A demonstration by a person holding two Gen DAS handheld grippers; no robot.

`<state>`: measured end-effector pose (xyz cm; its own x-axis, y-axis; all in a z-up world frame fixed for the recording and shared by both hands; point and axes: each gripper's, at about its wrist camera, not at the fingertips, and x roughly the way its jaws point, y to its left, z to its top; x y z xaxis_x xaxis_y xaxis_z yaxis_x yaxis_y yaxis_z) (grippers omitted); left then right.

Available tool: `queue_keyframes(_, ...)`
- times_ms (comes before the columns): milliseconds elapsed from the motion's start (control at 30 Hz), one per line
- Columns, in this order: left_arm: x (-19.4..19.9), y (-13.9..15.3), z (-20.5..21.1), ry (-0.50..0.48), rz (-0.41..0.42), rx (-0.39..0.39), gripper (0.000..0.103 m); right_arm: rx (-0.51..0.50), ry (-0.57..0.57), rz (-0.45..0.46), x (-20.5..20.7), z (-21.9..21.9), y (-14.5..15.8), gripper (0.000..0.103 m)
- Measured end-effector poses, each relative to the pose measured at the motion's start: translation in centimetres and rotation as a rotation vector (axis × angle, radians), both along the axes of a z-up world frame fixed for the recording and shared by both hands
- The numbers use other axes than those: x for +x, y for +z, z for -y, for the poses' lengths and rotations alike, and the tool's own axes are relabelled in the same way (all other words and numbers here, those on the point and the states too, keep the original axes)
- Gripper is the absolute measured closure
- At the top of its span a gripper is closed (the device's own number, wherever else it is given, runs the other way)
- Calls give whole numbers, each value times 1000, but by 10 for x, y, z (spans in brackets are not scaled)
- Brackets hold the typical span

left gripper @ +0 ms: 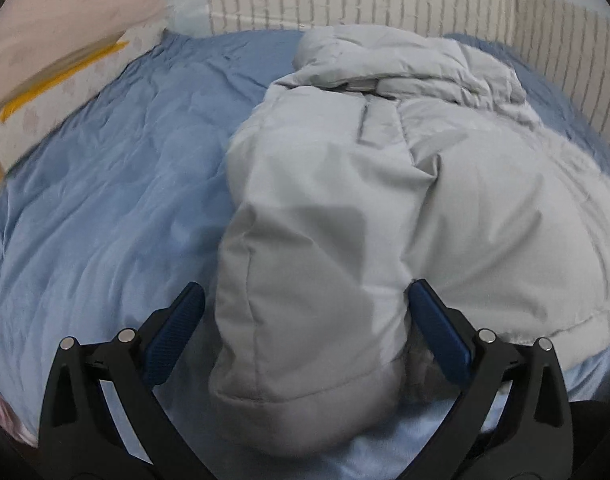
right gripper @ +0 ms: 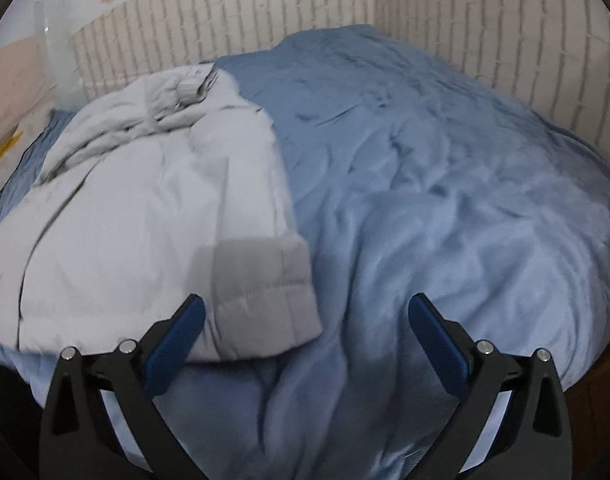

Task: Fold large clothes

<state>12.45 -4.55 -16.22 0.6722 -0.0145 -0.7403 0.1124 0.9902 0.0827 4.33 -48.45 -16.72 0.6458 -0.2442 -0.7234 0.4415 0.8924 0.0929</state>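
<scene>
A light grey puffer jacket [left gripper: 385,184] lies on a blue bedsheet [left gripper: 105,184], partly folded, with its collar at the far end. One sleeve [left gripper: 305,300] lies over the front and runs toward me. My left gripper [left gripper: 307,300] is open, its blue pads either side of this sleeve's cuff end. In the right wrist view the jacket [right gripper: 145,208] lies at the left on the sheet [right gripper: 445,200], its near corner [right gripper: 265,300] just ahead. My right gripper [right gripper: 307,312] is open and empty, above the sheet at the jacket's right edge.
A brick-pattern wall [right gripper: 345,12] runs behind and to the right of the bed. A cardboard box with yellow tape [left gripper: 45,80] stands at the bed's left. The bed's edge and brown floor [right gripper: 593,396] show at the lower right.
</scene>
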Motion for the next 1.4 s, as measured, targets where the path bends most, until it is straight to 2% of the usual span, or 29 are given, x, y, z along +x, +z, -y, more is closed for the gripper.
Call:
queue_keyframes(67,1,-6,5,22,-2,0,3,29,26,-16,-5,-4,-11,4)
queue_keyframes(100,2,-9,6,34,-6,-2,3,33,53,-40,-7,-8,-18,13)
queue_keyframes(167,1,-10,7,36,-3,16,3,-45,78,-98,-5,-15,-19,42)
queue_keyframes(200,1,-9,6,37,-11,16,3,-52,66,-97,-6,-10,-14,71)
queue_keyframes(233,1,-9,5,36,-14,13,3,16,79,-67,-8,-4,-10,89)
queue_keyframes(267,2,-9,3,38,-26,0,3,88,78,-45,-10,2,-7,89)
queue_keyframes(367,2,-10,-5,61,-70,-58,3,32,106,-41,-10,-8,2,93)
queue_keyframes(433,0,-9,-5,81,-79,-56,3,42,106,-21,-13,-8,3,96)
queue_keyframes(500,-6,-3,5,96,-49,29,3,39,111,7,-15,-7,6,97)
queue_keyframes(533,-12,3,16,96,2,104,7,32,110,17,-15,-8,7,98)
queue_keyframes(567,-15,6,24,77,25,133,25,22,112,28,-17,-7,8,98)
queue_keyframes(600,-17,7,31,54,36,165,29,8,118,38,-17,-8,9,98)
queue_keyframes(633,-17,8,36,43,42,191,40,7,121,43,-16,-7,10,98)
queue_keyframes(667,-16,10,37,32,42,177,59,16,120,52,-17,-4,11,98)
queue_keyframes(767,-12,12,29,24,27,96,73,29,111,81,-19,0,14,99)
queue_keyframes(933,-11,11,21,0,-2,4,81,24,104,115,-24,1,20,99)
queue_keyframes(1133,-11,21,8,-8,-41,-59,84,4,106,131,-28,-1,26,99)
queue_keyframes(1267,-9,35,13,-37,-5,-16,86,-3,106,150,-30,-2,35,99)
queue_keyframes(1400,-12,37,12,-27,-11,-17,86,-16,74,198,-42,2,51,102)
